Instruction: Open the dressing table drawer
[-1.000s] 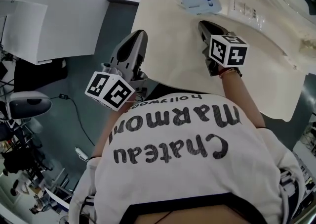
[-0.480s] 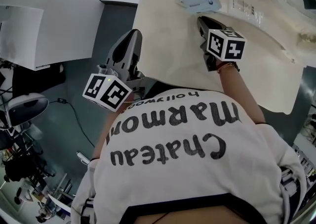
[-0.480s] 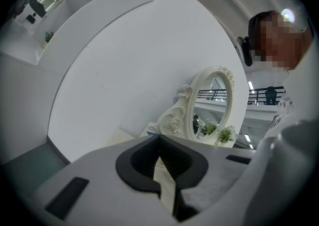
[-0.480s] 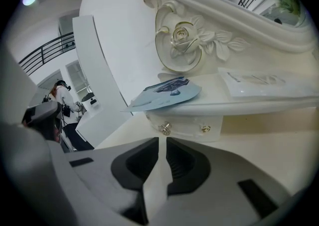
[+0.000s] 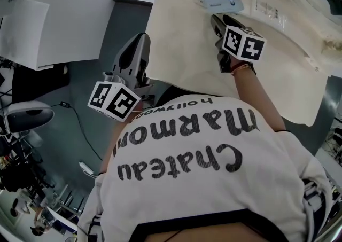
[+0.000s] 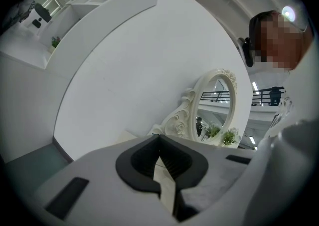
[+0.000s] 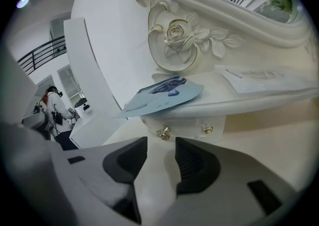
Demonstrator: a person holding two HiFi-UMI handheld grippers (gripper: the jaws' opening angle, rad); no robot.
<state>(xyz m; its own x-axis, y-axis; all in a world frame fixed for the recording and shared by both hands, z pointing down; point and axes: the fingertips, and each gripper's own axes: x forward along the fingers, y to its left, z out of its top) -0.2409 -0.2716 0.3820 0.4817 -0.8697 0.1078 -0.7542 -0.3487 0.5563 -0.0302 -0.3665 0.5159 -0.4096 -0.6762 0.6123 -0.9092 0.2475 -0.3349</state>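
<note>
Tabletop (image 5: 181, 48) hides the drawer (image 7: 185, 126) overhead; right hand-held gripper (image 7: 161, 145) just spread, empty; left hand-held gripper (image 6: 159, 140) closed.

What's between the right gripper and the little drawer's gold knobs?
Only bare cream tabletop, as the right gripper view shows. The right gripper, its jaws just opened with nothing between them, faces the drawer and its knobs.

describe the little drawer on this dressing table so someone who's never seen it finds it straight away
Find the cream mirror frame with its carved rose; just beneath it a shelf carries a blue face-mask packet. The drawer is the small cream front tucked under that shelf, the only piece there with two gold knobs.
</note>
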